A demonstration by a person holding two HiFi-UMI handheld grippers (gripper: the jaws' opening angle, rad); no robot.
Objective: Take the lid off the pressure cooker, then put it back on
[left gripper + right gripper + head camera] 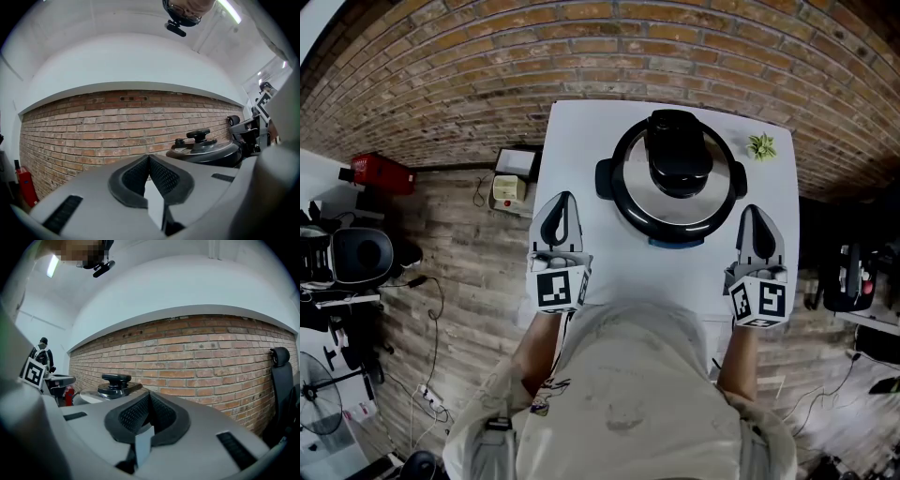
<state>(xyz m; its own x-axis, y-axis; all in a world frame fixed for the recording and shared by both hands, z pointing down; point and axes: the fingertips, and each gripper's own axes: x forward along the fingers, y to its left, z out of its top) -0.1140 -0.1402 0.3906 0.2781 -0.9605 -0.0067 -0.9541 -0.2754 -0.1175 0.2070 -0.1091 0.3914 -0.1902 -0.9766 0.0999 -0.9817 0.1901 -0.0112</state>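
**Status.** The pressure cooker (675,178) stands on the white bench (581,141), ahead of and between the two tools. It is forward and to the right of the left hand-held gripper (563,200), and forward and to the left of the right hand-held gripper (752,212). The lid (633,183) sits on the pot, and its black handle (679,155) is centred on top.

**Gripper state.** Both hand-held grippers are clenched, pad against pad, with nothing between them. Each points roughly level along the bench, well apart from the cooker and touching neither pot nor lid.

**Stage.** A seated lid with both tools clear fits two cases: the lid not lifted so far, or the lid already returned to the pot. The views do not decide between them.

**Handling note.** The black handle appears to be the only sound grip point, because the polished dome would probably slip under the pads. The lid is best kept level and square to the rim whenever it is moved. A tilted lid is likely to bind or seat unevenly.

**Containers.** The cooker is closed, so its contents cannot be seen. A small green plant (761,146) stands ahead of the right hand-held gripper, just beside the cooker.
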